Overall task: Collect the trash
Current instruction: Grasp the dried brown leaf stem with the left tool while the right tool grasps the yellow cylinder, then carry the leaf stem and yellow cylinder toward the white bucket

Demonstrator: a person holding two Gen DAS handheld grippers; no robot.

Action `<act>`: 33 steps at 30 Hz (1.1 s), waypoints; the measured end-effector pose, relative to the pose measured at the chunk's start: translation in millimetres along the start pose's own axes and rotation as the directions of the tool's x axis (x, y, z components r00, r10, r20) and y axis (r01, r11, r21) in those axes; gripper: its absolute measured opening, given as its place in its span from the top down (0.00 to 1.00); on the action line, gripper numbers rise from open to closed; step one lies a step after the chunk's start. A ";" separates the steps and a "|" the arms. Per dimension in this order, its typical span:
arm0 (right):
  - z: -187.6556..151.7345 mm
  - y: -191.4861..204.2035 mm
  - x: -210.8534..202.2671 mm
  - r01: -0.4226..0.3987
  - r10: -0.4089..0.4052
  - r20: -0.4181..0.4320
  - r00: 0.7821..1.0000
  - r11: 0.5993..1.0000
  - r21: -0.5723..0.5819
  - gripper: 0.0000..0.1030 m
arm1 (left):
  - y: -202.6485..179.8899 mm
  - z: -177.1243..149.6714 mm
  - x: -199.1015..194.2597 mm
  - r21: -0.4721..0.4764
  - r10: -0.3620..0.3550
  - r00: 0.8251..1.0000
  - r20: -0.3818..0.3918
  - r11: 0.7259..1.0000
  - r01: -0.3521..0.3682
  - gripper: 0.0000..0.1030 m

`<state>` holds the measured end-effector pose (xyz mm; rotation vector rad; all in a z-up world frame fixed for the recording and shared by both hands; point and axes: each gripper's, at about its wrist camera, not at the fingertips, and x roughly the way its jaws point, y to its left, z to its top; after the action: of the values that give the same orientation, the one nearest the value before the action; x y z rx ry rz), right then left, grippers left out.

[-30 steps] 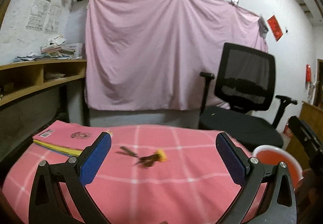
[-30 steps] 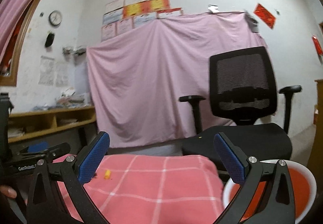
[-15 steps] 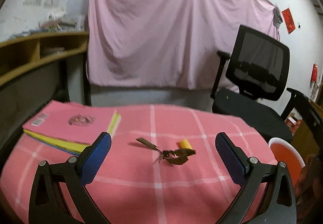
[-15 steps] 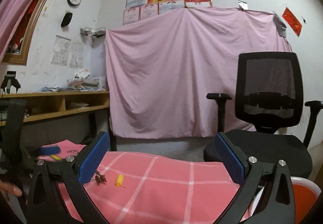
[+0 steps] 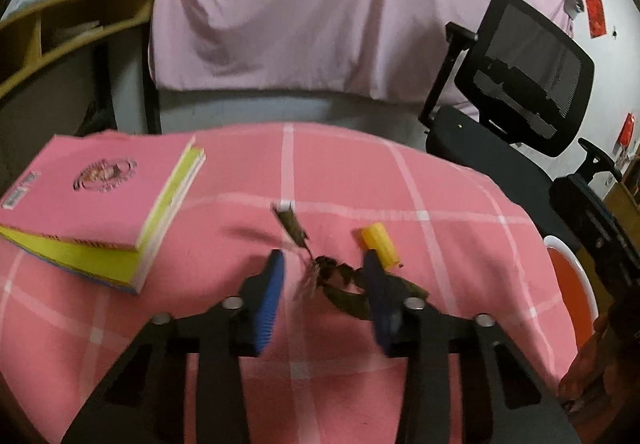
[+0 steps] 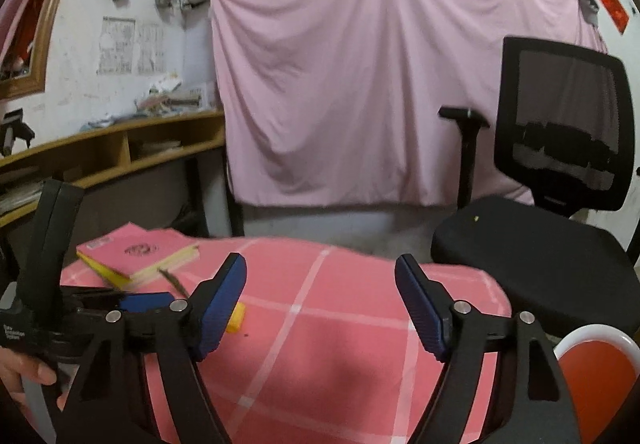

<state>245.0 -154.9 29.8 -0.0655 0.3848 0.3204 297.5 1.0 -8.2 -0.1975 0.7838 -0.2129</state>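
A dry brown leafy twig lies on the pink checked tablecloth. My left gripper is low over it, its blue fingers either side of the twig with a gap still between them. A small yellow cylinder lies just right of the twig; in the right wrist view it is partly hidden behind the left finger. My right gripper is open and empty above the table's right part. An orange bin with a white rim stands beside the table at the right, also in the right wrist view.
A stack of pink and yellow books lies on the table's left side. A black office chair stands behind the table at the right. A pink sheet hangs on the wall, with wooden shelves to the left.
My left gripper has tilted down and moved onto the twig, and its fingers have narrowed around it. My right gripper's fingers have also come closer together and its view has shifted slightly.
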 end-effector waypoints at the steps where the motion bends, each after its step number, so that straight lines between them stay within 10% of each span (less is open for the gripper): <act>1: -1.3 1.2 6.2 -0.013 0.013 -0.036 0.999 1.000 -0.002 0.30 | 2.7 -0.4 1.6 -0.011 -0.006 1.000 -0.011 1.000 0.006 0.81; 19: -18.2 33.8 90.8 -0.255 0.276 -0.410 0.869 0.961 0.106 0.76 | 32.5 0.6 -13.5 -0.086 -0.039 0.999 -0.034 0.996 0.036 0.98; 33: -17.6 35.0 54.9 -0.232 0.246 -0.315 0.917 0.969 0.083 0.87 | 9.8 -7.7 -33.8 -0.004 -0.017 0.999 0.030 1.000 0.017 0.99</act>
<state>275.7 -107.8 -7.4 -0.0278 0.7296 0.5464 269.9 18.6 6.9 -0.2112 0.7531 -0.2234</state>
